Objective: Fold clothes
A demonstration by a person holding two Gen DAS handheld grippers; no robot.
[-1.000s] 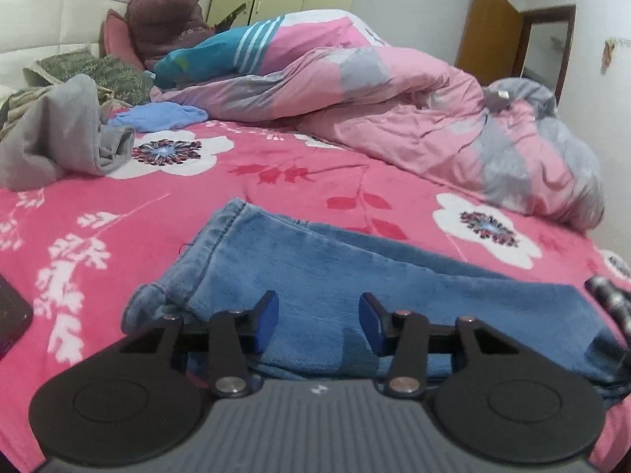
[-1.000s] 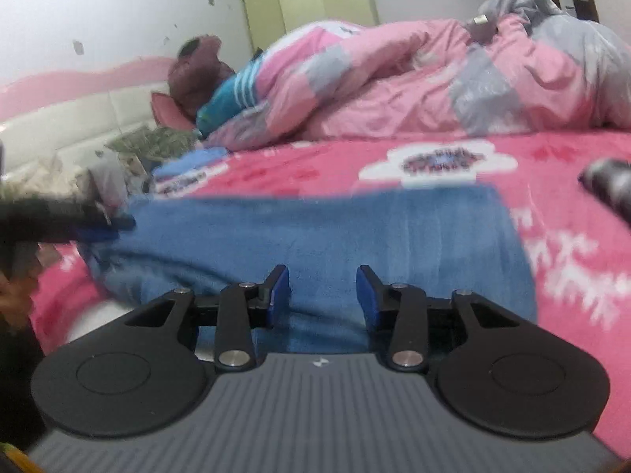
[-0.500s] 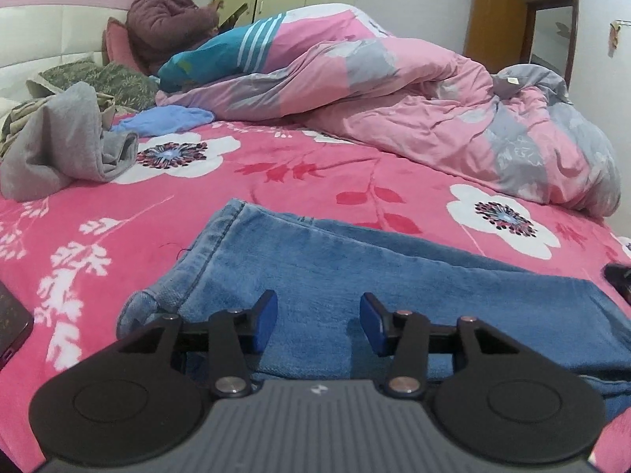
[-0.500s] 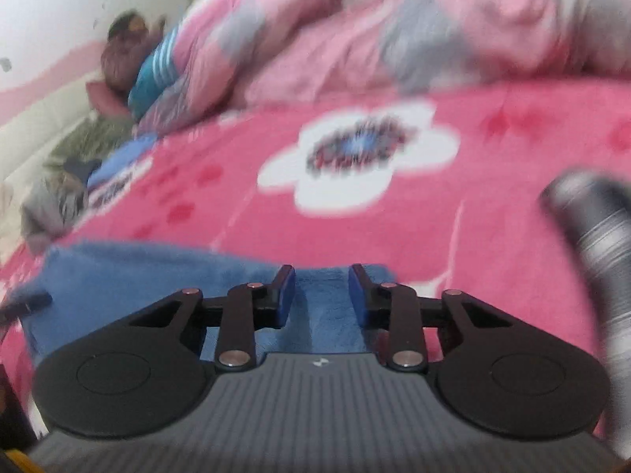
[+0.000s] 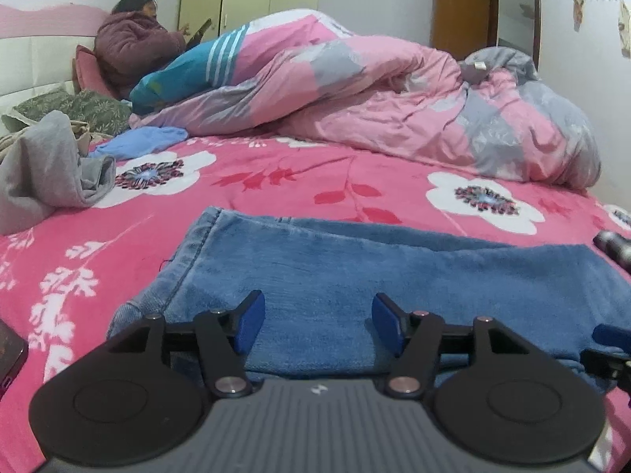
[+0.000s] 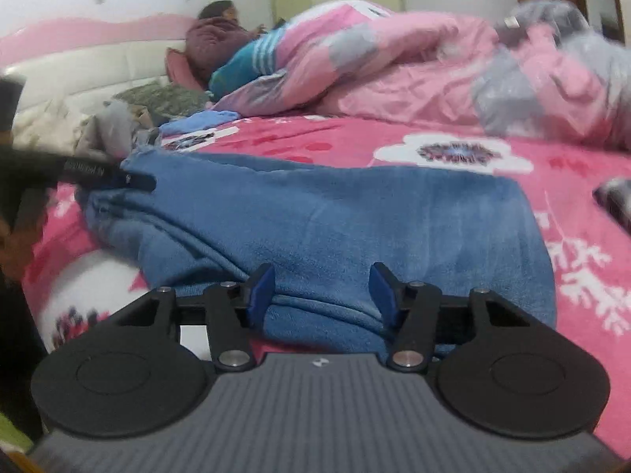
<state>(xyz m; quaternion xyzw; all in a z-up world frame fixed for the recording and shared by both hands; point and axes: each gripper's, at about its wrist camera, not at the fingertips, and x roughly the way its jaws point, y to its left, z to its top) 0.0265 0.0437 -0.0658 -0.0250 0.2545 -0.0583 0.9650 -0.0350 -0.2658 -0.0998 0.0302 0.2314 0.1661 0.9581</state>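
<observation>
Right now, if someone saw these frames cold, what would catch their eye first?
The folded blue jeans lie in the foreground on the bright pink floral bedspread, with both hand-held grippers, left and right, opening over their near edge. Behind, a rumpled pink-and-grey duvet covers a person sitting at the headboard.

Straight ahead of the left claw, across the pink flowered bedspread [image 5: 276,181], a rumpled pink and grey quilt [image 5: 394,110] is heaped. Far ahead and to its left a person in a maroon jacket [image 5: 134,47] sits against a pillow. Nearer on the left lies a grey garment [image 5: 47,169], with a light blue cloth [image 5: 146,144] beyond it.
</observation>
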